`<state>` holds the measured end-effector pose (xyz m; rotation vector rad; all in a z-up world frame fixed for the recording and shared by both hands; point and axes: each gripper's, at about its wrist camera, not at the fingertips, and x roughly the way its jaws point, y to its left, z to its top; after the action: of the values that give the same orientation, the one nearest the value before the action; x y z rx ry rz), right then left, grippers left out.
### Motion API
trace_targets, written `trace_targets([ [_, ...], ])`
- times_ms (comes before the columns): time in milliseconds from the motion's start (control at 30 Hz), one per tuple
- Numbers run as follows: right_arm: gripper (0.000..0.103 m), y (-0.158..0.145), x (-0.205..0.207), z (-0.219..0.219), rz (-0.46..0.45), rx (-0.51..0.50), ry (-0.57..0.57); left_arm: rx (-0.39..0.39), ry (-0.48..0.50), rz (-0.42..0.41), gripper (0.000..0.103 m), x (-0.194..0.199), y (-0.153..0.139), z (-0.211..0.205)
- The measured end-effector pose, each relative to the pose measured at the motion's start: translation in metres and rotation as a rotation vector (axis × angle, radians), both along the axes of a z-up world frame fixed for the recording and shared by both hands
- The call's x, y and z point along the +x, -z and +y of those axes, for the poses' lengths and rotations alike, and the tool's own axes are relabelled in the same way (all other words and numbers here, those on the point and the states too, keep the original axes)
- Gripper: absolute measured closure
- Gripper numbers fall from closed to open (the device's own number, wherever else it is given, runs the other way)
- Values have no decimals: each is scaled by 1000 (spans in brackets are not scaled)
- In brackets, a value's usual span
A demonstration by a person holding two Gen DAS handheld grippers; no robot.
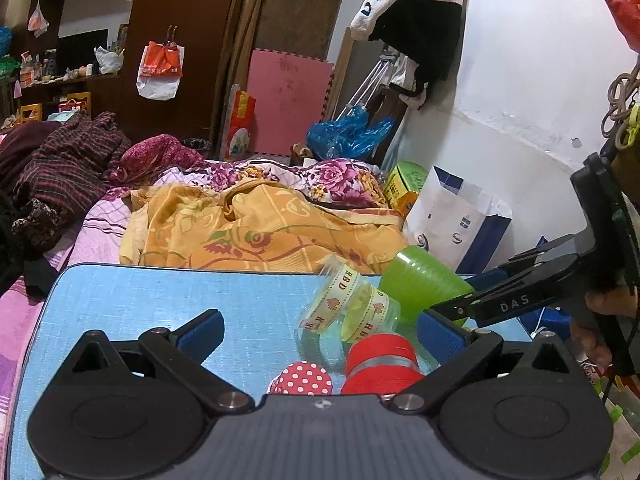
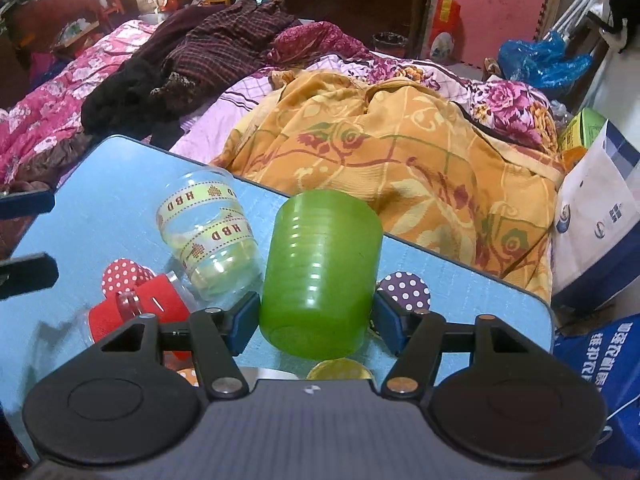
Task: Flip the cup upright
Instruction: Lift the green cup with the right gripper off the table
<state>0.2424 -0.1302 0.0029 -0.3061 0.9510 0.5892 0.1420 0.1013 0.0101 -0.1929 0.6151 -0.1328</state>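
A green plastic cup (image 2: 320, 272) is held between the blue pads of my right gripper (image 2: 316, 320), tilted with its closed end toward the camera, over the blue table (image 2: 120, 184). It shows in the left wrist view (image 1: 424, 280) with the right gripper's fingers (image 1: 492, 292) clamped on it. My left gripper (image 1: 320, 332) is open and empty low over the table, to the left of the cup.
A clear jar with HBD ribbon (image 2: 208, 236) lies on its side beside the cup. A red-wrapped jar (image 2: 148, 312), red dotted lid (image 1: 300, 378), purple dotted lid (image 2: 404, 290) and gold lid (image 2: 340, 368) are on the table. A bed with an orange cloth (image 2: 380, 152) lies beyond.
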Motion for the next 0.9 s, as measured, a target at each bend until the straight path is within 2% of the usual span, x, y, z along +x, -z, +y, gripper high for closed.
trace_targets([
  [167,40,11,3,6,43,-34,-10,-12,-1,-1,0,-2,1,4],
  [367,40,15,3,17,49,-82,-30,-30,2,-5,0,-3,1,9],
  [800,38,20,19,23,79,-50,12,-43,10,-7,0,-5,2,13],
  [900,39,19,16,23,61,-55,23,-44,9,-5,0,-5,3,12],
])
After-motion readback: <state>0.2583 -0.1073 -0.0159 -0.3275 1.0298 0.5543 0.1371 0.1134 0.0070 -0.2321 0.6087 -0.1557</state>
